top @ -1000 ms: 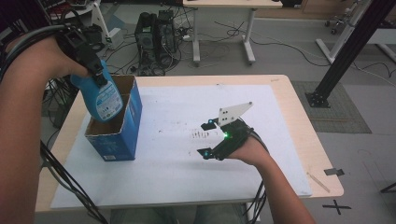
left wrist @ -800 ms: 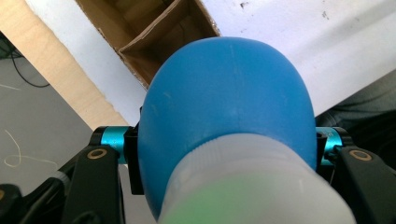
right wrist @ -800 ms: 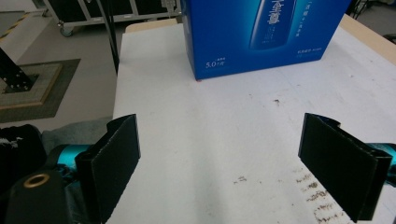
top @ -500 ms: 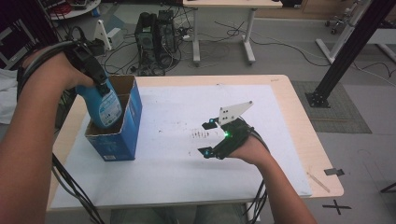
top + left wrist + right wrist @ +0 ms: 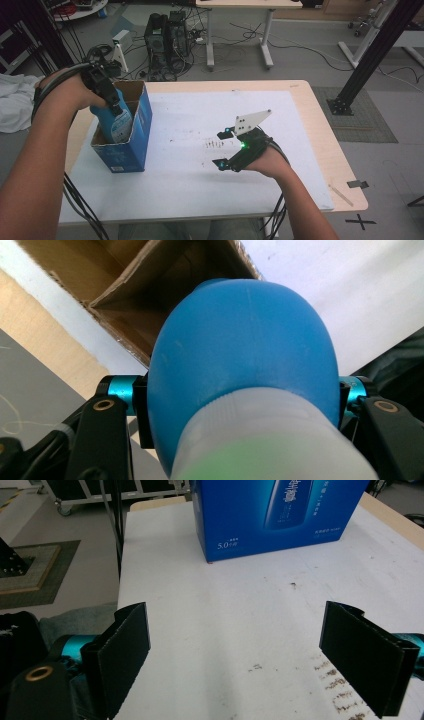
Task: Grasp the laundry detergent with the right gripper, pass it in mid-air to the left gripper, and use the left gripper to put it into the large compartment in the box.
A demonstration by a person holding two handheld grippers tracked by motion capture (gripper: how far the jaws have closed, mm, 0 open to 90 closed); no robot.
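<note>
A blue bottle [image 5: 115, 122] with a pale cap stands partly inside the open blue cardboard box [image 5: 131, 145] at the left of the table. My left gripper [image 5: 102, 86] is shut on the bottle's upper end, above the box mouth. In the left gripper view the bottle [image 5: 245, 370] bulges between the two black jaws, with the brown inside of the box [image 5: 150, 295] beyond it. My right gripper [image 5: 223, 148] rests low over the white sheet near the table's middle, jaws wide open and nothing between them. The right gripper view has the box [image 5: 280, 515] ahead of the open jaws.
A white sheet [image 5: 200, 165] covers most of the wooden table [image 5: 325, 135]; dark smudges [image 5: 214, 144] mark it near the right gripper. Behind the table are computer cases and cables [image 5: 167, 40], another desk, and a black frame post [image 5: 370, 55] at right.
My left gripper has lowered the blue bottle deeper into the box. The right gripper has stayed in place.
</note>
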